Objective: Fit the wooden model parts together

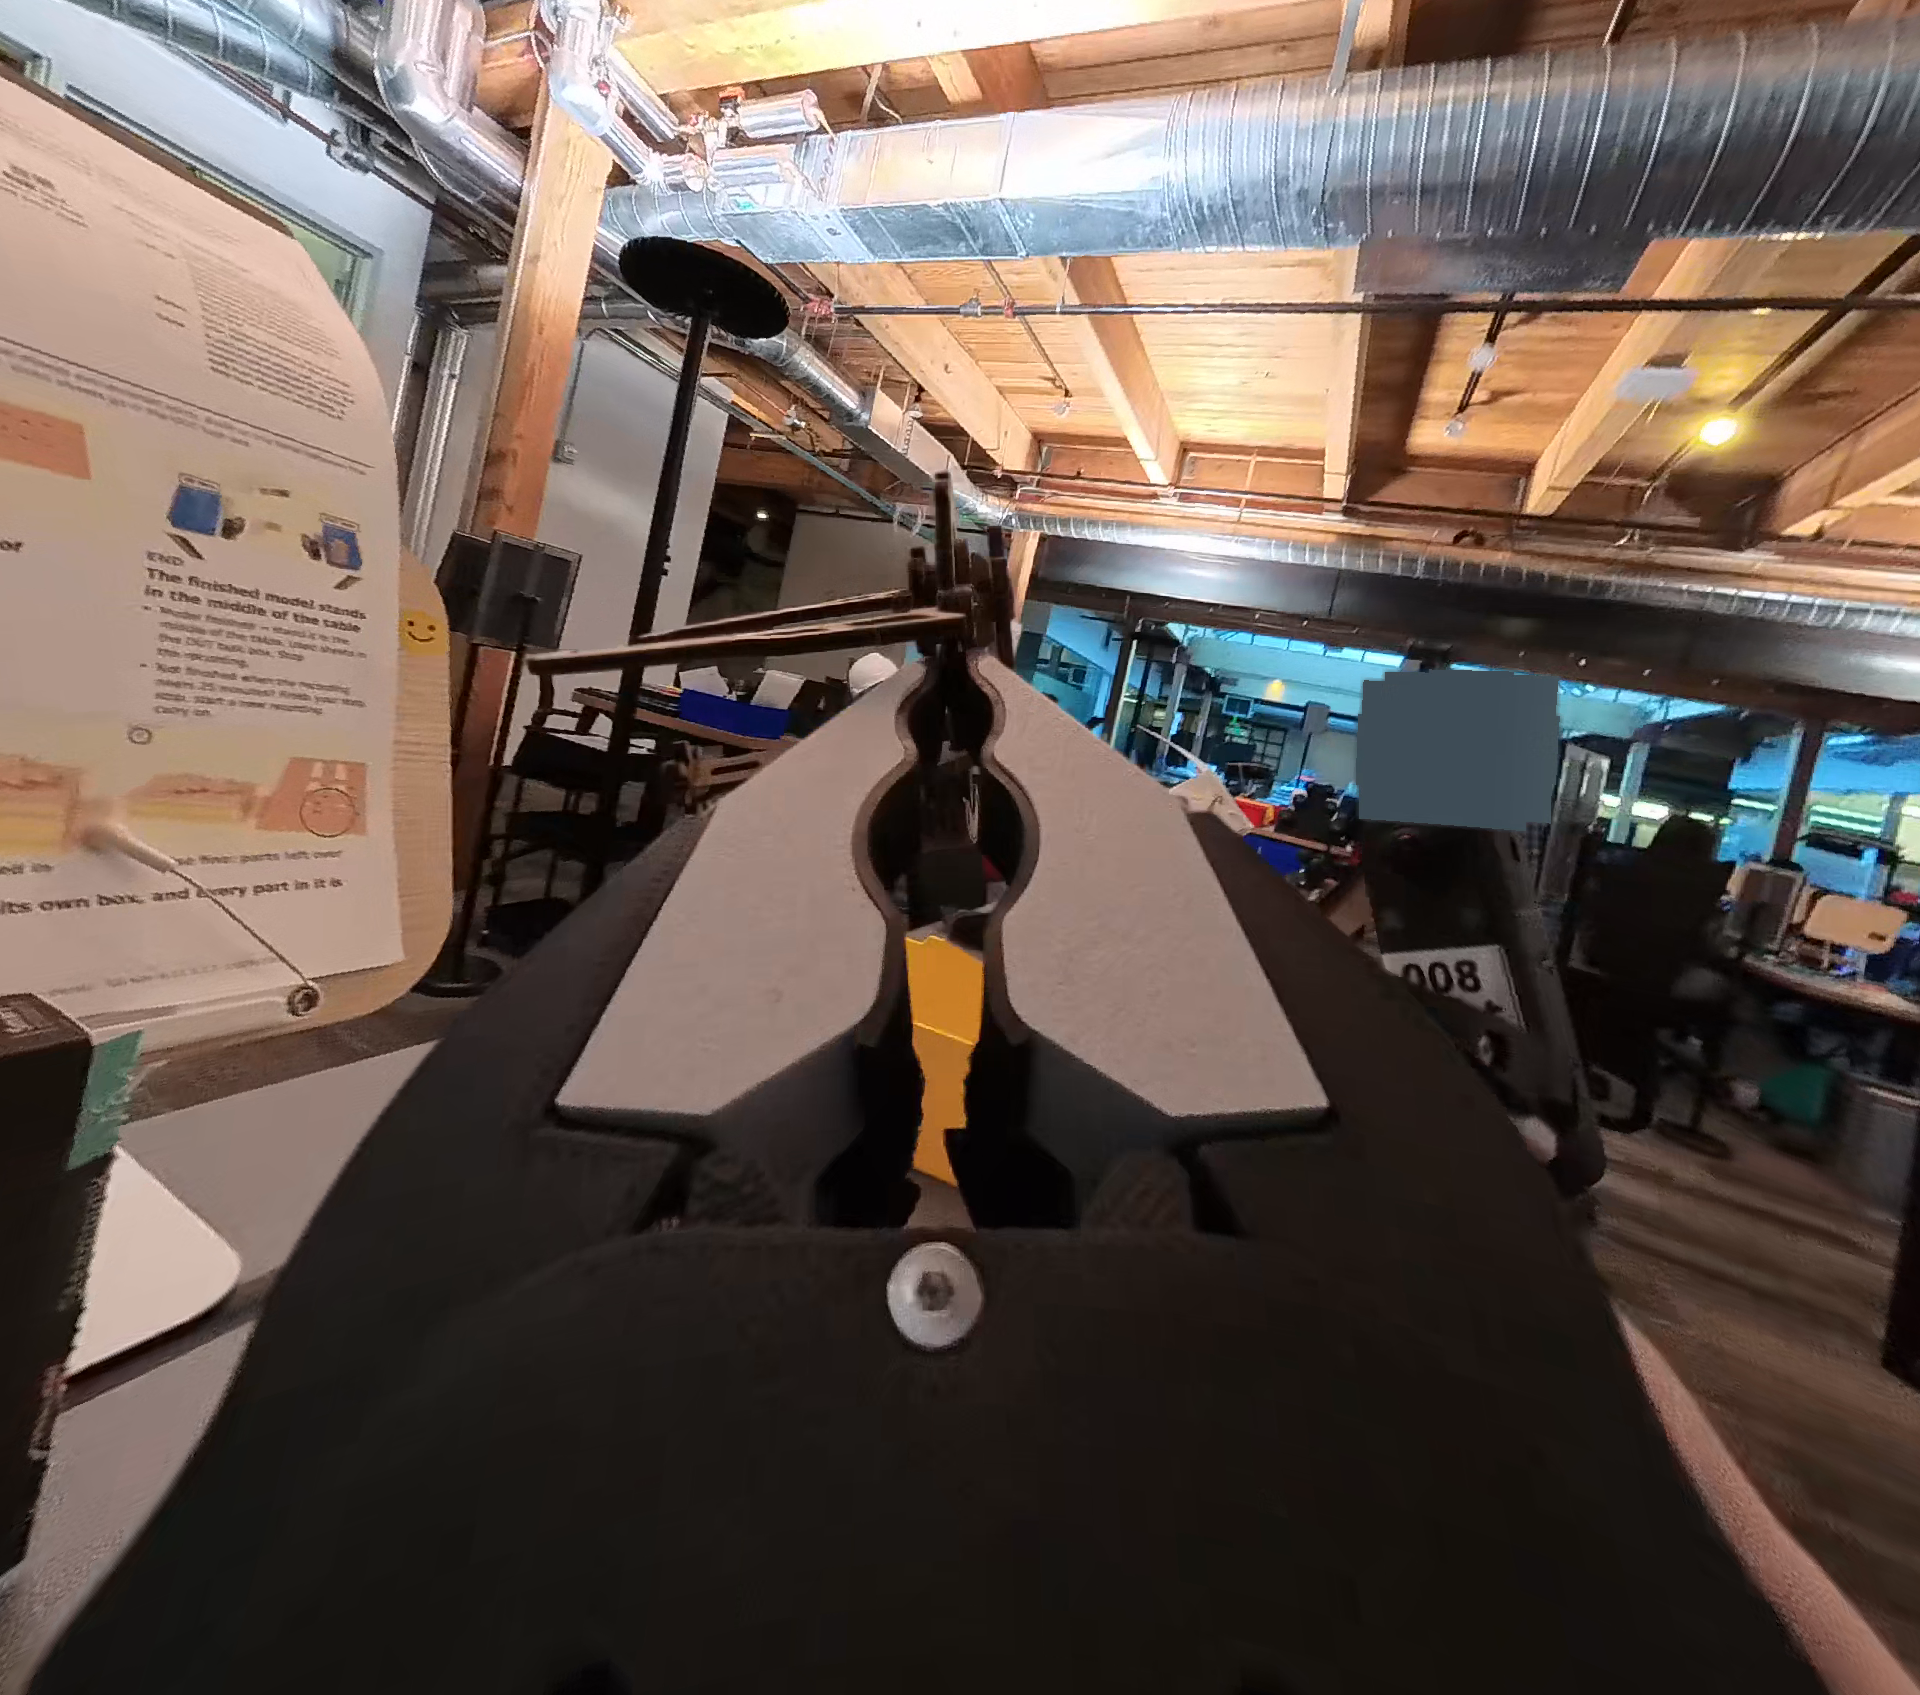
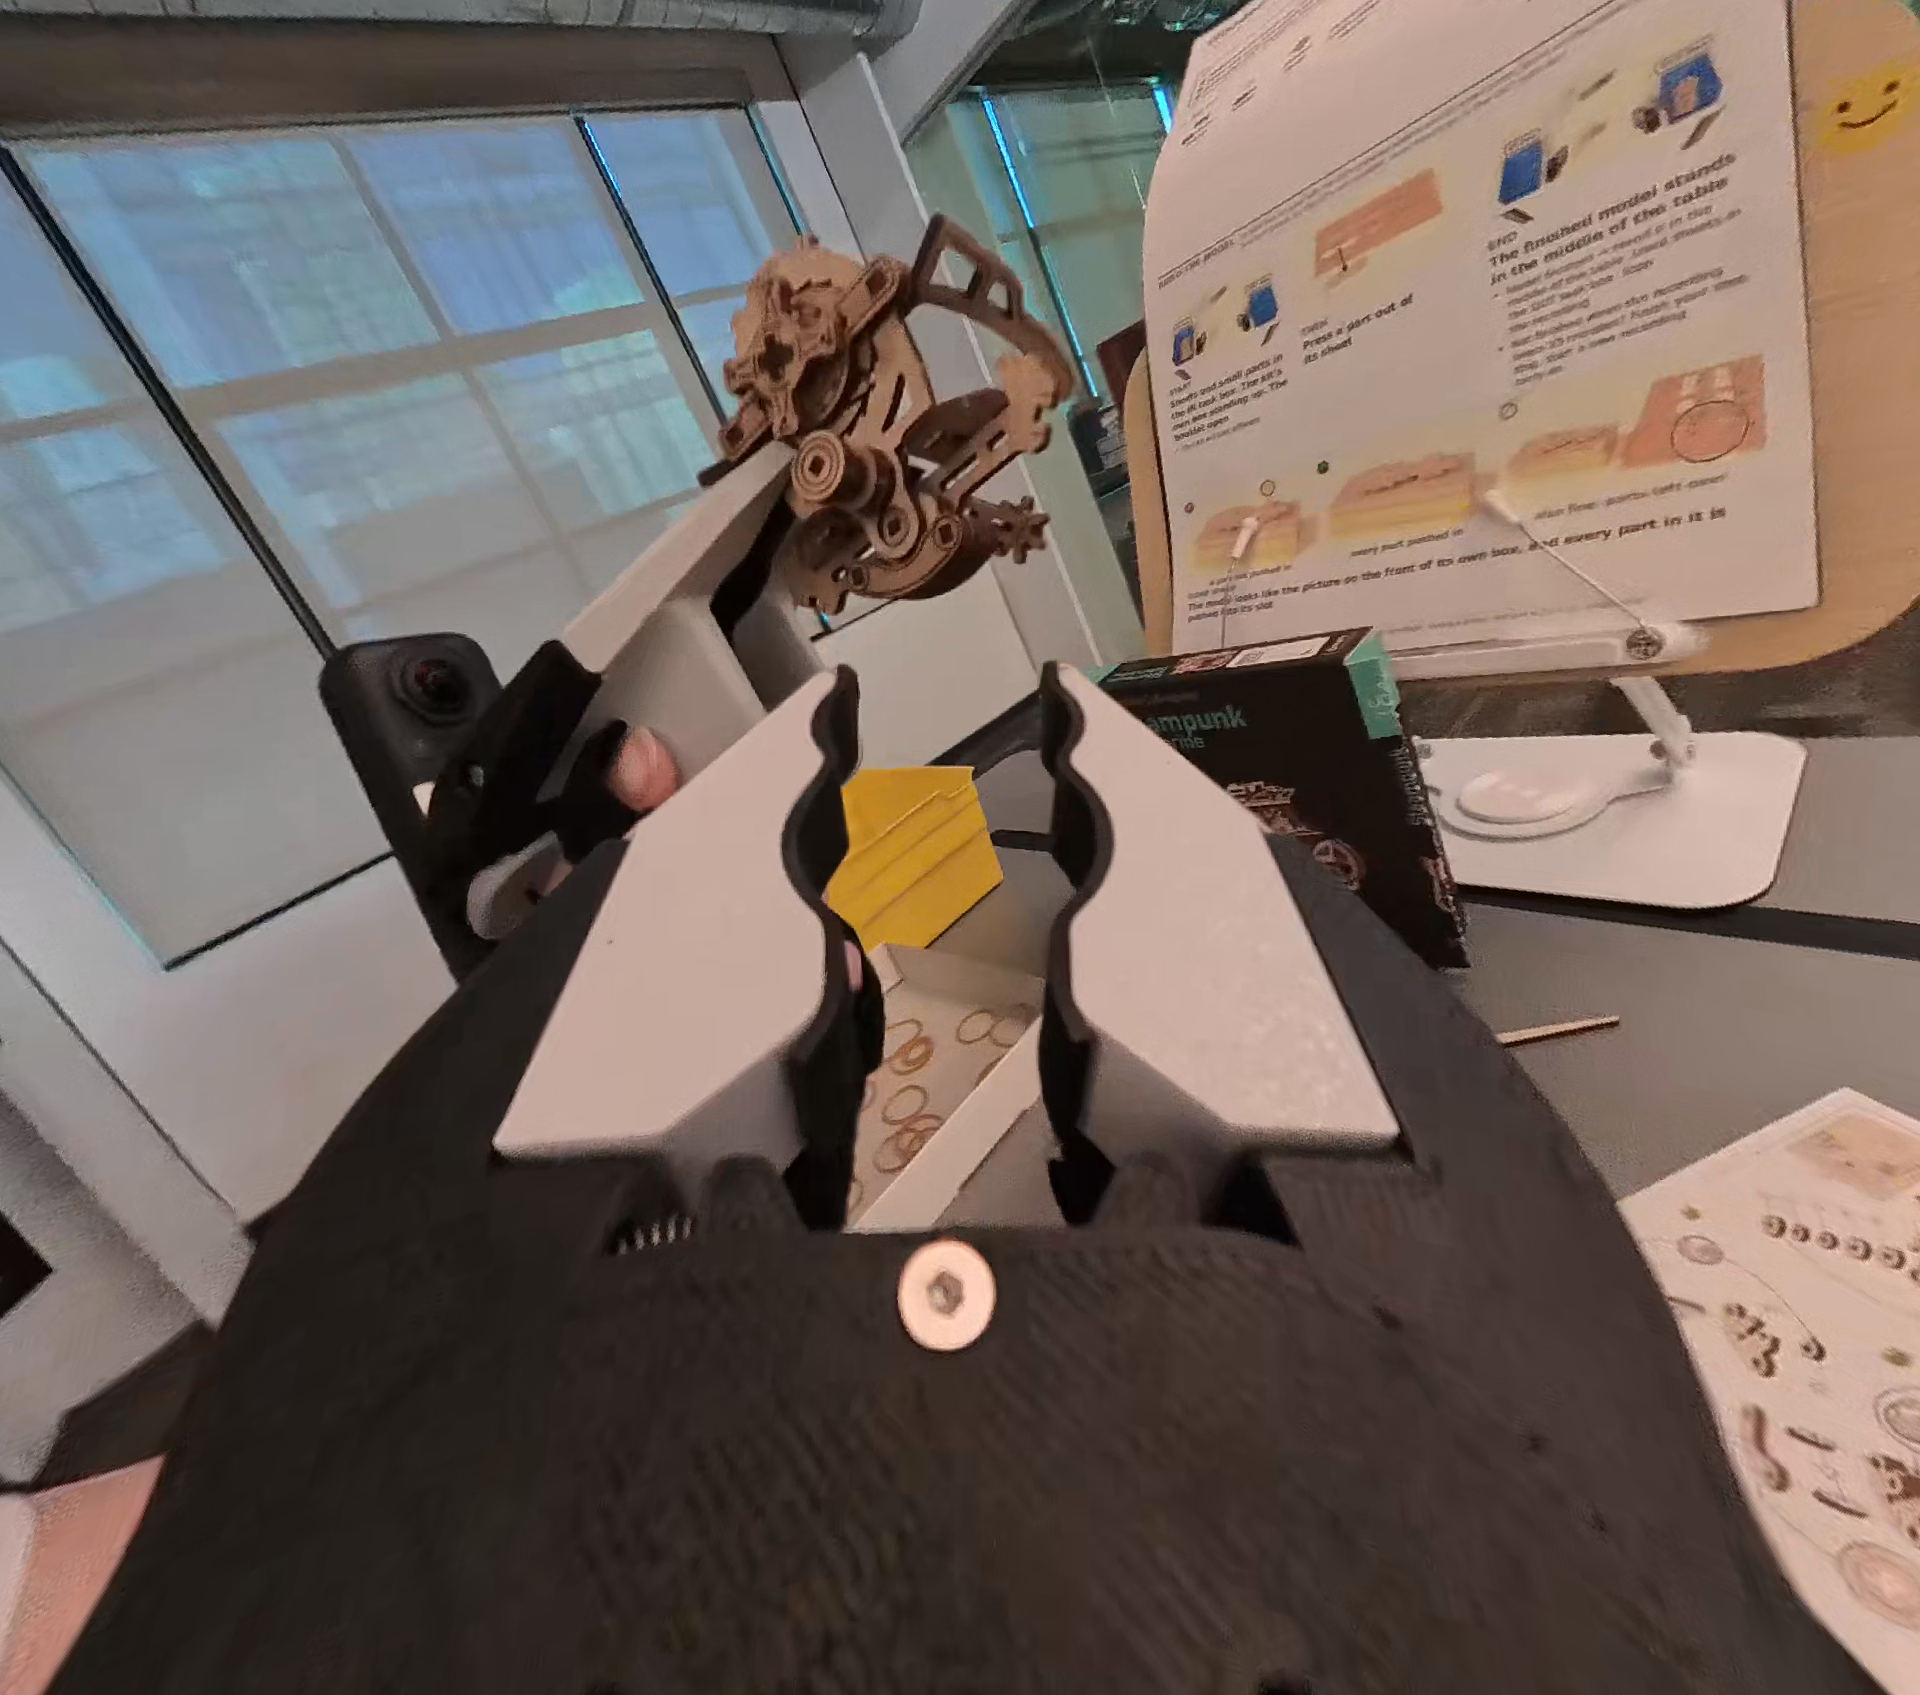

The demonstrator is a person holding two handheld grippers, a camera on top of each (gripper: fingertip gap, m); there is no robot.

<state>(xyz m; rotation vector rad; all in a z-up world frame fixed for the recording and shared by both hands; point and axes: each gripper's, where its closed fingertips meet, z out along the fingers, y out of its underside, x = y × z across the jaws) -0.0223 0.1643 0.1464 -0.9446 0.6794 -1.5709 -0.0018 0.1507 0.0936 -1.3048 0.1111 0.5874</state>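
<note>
My left gripper is shut on the wooden model, held up in the air and seen edge-on, with thin dark arms sticking out to the left. In the right wrist view the same model shows as a brown gear-and-frame assembly held at the tip of the left gripper, up and to the left of my right gripper. My right gripper is open and empty, low over the table, apart from the model.
Under my right gripper lies a white tray with small rings and a yellow block. The black kit box stands behind it. An instruction board on a stand is at back right. A parts sheet and a thin stick lie at right. The left gripper's tips are roughly 6 cm from the right gripper's.
</note>
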